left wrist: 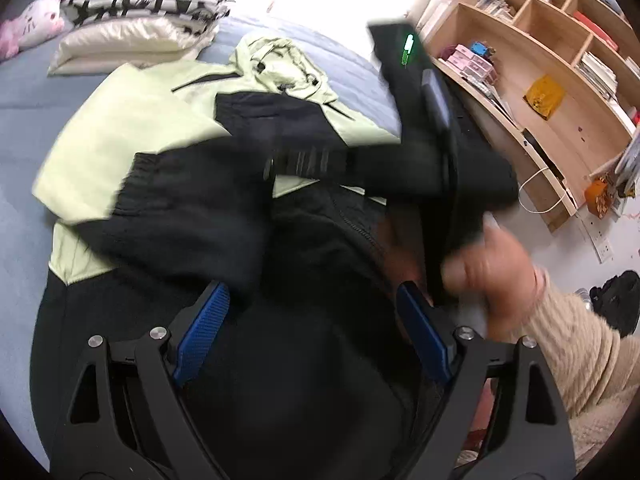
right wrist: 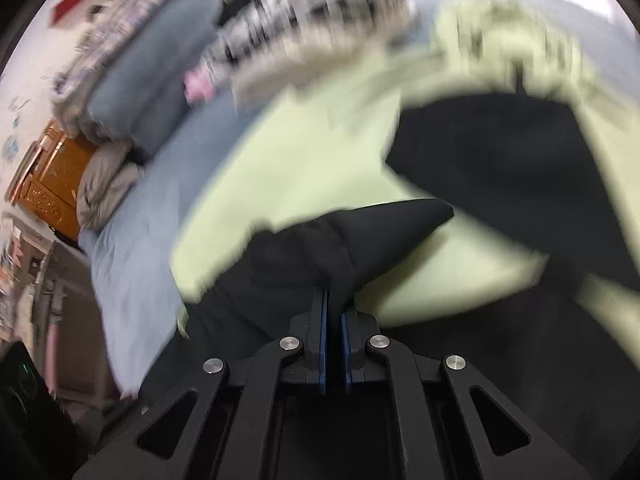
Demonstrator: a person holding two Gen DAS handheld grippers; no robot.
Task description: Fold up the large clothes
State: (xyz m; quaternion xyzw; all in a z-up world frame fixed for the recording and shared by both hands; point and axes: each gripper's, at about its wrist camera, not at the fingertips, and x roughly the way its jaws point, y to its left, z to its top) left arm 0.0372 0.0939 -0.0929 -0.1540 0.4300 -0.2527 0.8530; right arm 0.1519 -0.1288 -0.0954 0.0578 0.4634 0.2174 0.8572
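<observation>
A pale green and black hooded jacket (left wrist: 132, 120) lies spread on the blue-grey bed (left wrist: 20, 128), its hood (left wrist: 276, 64) at the far end. My left gripper (left wrist: 314, 320) hovers open over the jacket's black lower part, and its blue pads (left wrist: 204, 332) pinch nothing. In the blurred right wrist view the same jacket (right wrist: 300, 152) fills the frame. My right gripper (right wrist: 335, 320) is shut on a raised fold of black jacket fabric (right wrist: 380, 232). A person's hand (left wrist: 492, 276) in a cream knit sleeve holds that gripper's black body at the right of the left wrist view.
A stack of folded clothes (left wrist: 140, 12) and a pink plush toy (left wrist: 28, 28) sit at the bed's far side. A wooden bookshelf (left wrist: 540, 80) stands to the right. Grey pillows (right wrist: 152, 64) and an orange wooden cabinet (right wrist: 52, 184) lie to the left.
</observation>
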